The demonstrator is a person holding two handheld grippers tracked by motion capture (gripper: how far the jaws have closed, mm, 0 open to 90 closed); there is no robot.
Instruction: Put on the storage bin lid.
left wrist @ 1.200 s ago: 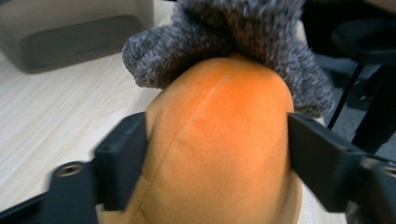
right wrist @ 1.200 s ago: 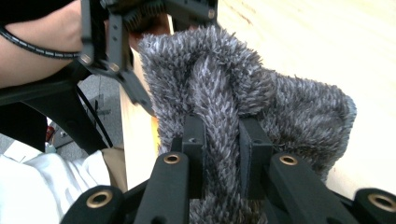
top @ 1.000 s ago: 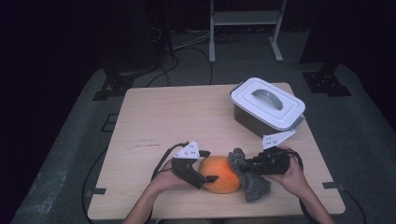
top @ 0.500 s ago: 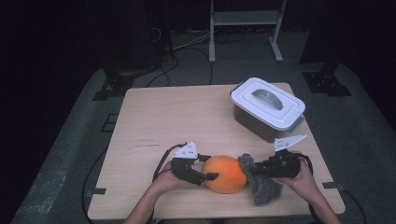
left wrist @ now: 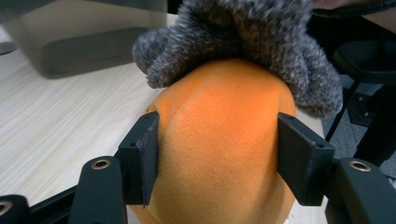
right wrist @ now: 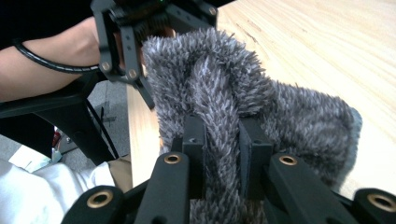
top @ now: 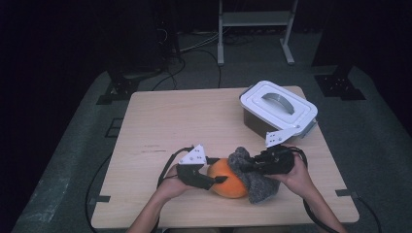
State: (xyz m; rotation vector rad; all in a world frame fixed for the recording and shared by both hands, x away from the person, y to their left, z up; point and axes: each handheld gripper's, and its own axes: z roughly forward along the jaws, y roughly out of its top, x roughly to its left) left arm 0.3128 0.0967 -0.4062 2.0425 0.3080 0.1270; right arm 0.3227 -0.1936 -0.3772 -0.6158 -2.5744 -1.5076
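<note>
A soft orange ball [top: 226, 182] lies on the table [top: 194, 121] near its front edge. My left gripper [top: 217, 180] is shut on it from the left. In the left gripper view the two jaws press into the orange ball's [left wrist: 219, 140] sides. A grey fuzzy cloth [top: 255, 182] drapes over the ball's right side and top. My right gripper [top: 246, 167] is shut on a fold of it. The right gripper view shows that fold of grey cloth [right wrist: 219, 112] pinched between the two jaws, with the left gripper [right wrist: 135, 37] just behind it.
A grey box with a white handled lid [top: 278, 108] stands at the back right of the table, close behind my right hand. The same box [left wrist: 79, 42] sits beyond the ball in the left gripper view. Cables trail off the table's front left.
My right gripper drew the grey cloth out to the right, then came back left and higher against the ball. The left gripper has held the ball still.
</note>
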